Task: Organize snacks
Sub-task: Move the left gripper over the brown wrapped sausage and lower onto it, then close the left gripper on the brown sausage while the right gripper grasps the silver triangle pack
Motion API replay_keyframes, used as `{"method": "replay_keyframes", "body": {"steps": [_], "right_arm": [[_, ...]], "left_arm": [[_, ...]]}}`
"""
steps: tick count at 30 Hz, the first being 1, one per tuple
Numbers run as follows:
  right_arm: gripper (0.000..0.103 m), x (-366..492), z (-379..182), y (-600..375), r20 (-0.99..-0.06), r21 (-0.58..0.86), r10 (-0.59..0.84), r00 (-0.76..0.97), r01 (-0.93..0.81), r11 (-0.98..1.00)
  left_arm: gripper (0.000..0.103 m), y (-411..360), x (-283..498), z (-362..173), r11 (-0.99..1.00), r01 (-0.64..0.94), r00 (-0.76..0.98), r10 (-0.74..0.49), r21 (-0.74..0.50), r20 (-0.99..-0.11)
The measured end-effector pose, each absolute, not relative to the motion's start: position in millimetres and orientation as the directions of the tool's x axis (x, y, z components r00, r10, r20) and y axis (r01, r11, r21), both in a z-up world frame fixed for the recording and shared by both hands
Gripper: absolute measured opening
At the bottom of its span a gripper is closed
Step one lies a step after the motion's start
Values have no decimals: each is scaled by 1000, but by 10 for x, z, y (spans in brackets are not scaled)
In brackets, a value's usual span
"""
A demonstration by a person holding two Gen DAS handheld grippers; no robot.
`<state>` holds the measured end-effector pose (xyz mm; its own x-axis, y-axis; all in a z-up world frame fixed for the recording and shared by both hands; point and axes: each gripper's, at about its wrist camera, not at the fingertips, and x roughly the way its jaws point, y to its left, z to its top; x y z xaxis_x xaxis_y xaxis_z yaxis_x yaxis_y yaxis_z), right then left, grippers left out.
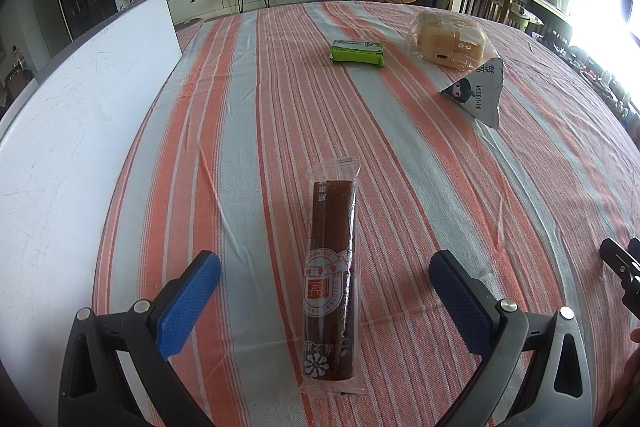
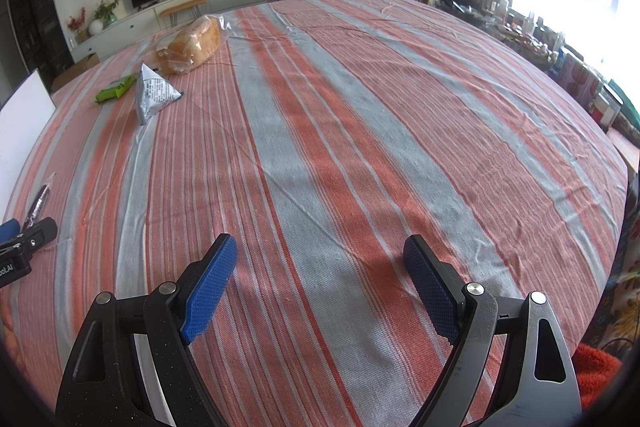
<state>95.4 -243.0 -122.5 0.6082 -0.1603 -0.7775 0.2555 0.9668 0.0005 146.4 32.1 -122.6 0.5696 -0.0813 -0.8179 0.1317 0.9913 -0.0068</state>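
A long dark brown snack bar in a clear wrapper [image 1: 330, 275] lies on the striped tablecloth [image 1: 400, 187], its near end between the fingers of my open left gripper [image 1: 324, 263]. A green packet [image 1: 357, 53], a bagged bread loaf [image 1: 446, 41] and a grey triangular pouch [image 1: 478, 93] lie farther back. My right gripper [image 2: 320, 247] is open and empty above bare cloth [image 2: 360, 147]. In the right wrist view the bread [image 2: 192, 45], pouch [image 2: 154, 93] and green packet [image 2: 116, 89] sit at the far left.
A white board [image 1: 80, 131] lies along the table's left side. The other gripper's black body shows at the right edge of the left view [image 1: 624, 271] and the left edge of the right view [image 2: 24, 243]. Living-room furniture stands beyond the table.
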Motion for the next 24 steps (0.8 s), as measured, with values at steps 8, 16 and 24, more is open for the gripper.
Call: {"method": "replay_keyframes", "body": {"steps": [8,16,24], "right_arm": [[87,949,-1214,-2446,-767,51,-119,630,245,968],[87,1610,-1010,-2060,-725,161,139,675,-30,987],[84,2699,-1020,-1616,-758,73,157,633,-158,985]], "left_arm": [[101,330,1528,-1203,983,181,501,-103,-13,-859],[67,346,1494,-1130,983,183,515,-103,-8,-851],[27,310,1473,-1084,982,188,506,-96,1,-857]]}}
